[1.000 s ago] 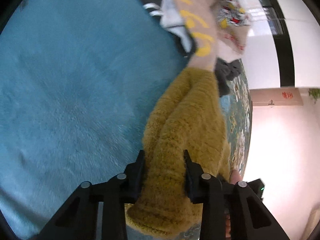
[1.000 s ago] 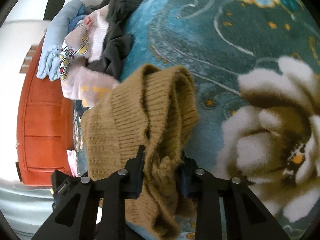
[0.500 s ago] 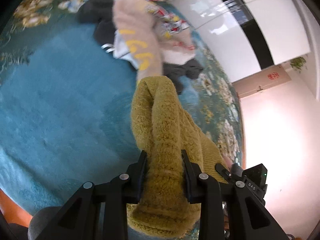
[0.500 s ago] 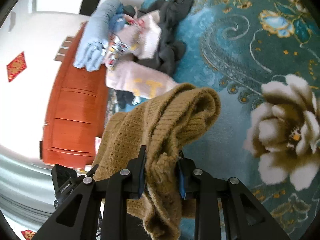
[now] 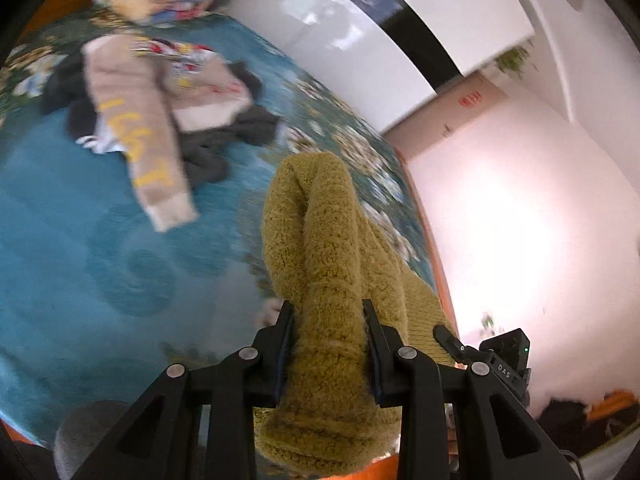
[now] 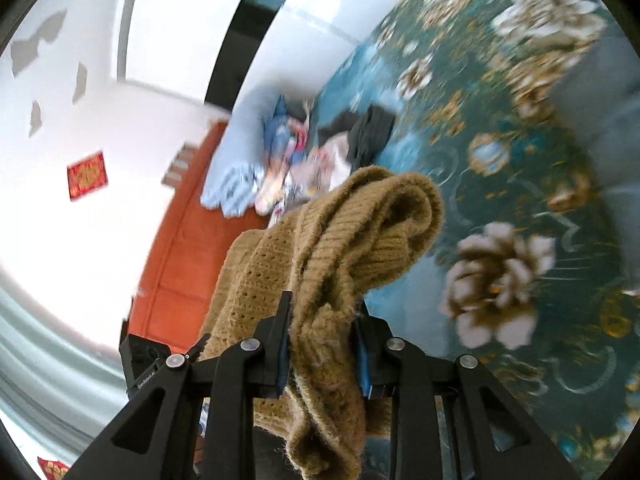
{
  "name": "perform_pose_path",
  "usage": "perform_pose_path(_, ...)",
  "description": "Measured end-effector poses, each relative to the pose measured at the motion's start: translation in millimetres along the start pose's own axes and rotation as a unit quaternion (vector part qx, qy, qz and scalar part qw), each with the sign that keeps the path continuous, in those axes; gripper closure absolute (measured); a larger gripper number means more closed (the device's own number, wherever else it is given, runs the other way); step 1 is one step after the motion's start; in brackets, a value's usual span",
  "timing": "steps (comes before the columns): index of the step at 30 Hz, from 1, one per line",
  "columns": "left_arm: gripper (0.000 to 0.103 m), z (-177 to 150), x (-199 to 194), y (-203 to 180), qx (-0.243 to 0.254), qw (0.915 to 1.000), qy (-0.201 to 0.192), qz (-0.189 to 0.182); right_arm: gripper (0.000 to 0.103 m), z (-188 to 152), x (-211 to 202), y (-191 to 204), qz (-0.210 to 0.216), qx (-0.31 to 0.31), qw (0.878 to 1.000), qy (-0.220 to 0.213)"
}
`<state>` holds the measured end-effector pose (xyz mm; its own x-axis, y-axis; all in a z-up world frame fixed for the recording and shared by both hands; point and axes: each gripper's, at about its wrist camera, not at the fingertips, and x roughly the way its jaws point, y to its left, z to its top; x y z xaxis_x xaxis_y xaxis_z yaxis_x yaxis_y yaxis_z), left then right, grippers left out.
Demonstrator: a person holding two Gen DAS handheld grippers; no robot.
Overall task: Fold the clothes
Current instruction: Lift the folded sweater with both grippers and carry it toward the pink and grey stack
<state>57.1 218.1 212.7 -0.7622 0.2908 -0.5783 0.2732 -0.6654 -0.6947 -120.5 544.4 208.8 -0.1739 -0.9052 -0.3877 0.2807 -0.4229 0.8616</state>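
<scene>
Both grippers hold one mustard-yellow knitted sweater lifted above the carpet. My left gripper (image 5: 327, 316) is shut on a thick fuzzy fold of the sweater (image 5: 320, 248). My right gripper (image 6: 322, 312) is shut on a bunched ribbed part of the sweater (image 6: 340, 240). The rest of the sweater hangs between the grippers. The right gripper's body shows at the lower right of the left wrist view (image 5: 500, 360), and the left gripper's body at the lower left of the right wrist view (image 6: 148, 360).
A pile of other clothes (image 5: 160, 92) lies on the teal floral carpet (image 5: 80, 240): a beige sweater with yellow letters, dark garments, a cartoon-print top. The pile also shows in the right wrist view (image 6: 288, 160) by an orange-red cabinet (image 6: 176, 248). White walls stand behind.
Both grippers have risen and tilted upward with the sweater; the carpet and clothes pile look farther off and more wall is in view. Both stay shut on the sweater.
</scene>
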Motion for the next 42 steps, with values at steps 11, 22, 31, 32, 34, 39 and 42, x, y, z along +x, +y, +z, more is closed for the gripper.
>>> perform_pose_path(11, 0.071, -49, 98, -122, 0.108, 0.9875, 0.111, -0.029, 0.076, -17, -157, -77, -0.017, 0.071, 0.989, -0.129)
perform_pose_path(22, 0.071, -54, 179, -186, 0.131, 0.9752, 0.168, -0.06, 0.076, 20, -221, -124, -0.029, 0.1, 0.977, -0.185)
perform_pose_path(31, 0.071, -54, 260, -179, 0.068, 0.9759, 0.196, -0.068, 0.076, 121, -230, -134, -0.1, 0.031, 0.98, -0.168)
perform_pose_path(32, 0.071, -54, 269, -178, 0.06, 0.9757, 0.199, -0.069, 0.076, 132, -231, -135, -0.107, 0.023, 0.98, -0.166)
perform_pose_path(34, 0.07, -55, 287, -175, 0.045, 0.9752, 0.205, -0.07, 0.076, 155, -233, -137, -0.123, 0.007, 0.979, -0.162)
perform_pose_path(39, 0.07, -63, 333, -156, -0.004, 0.9725, 0.226, -0.057, 0.075, 177, -229, -173, -0.149, 0.023, 0.977, -0.153)
perform_pose_path(42, 0.068, -71, 340, -136, -0.025, 0.9716, 0.225, -0.069, 0.075, 166, -219, -217, -0.154, 0.072, 0.974, -0.148)
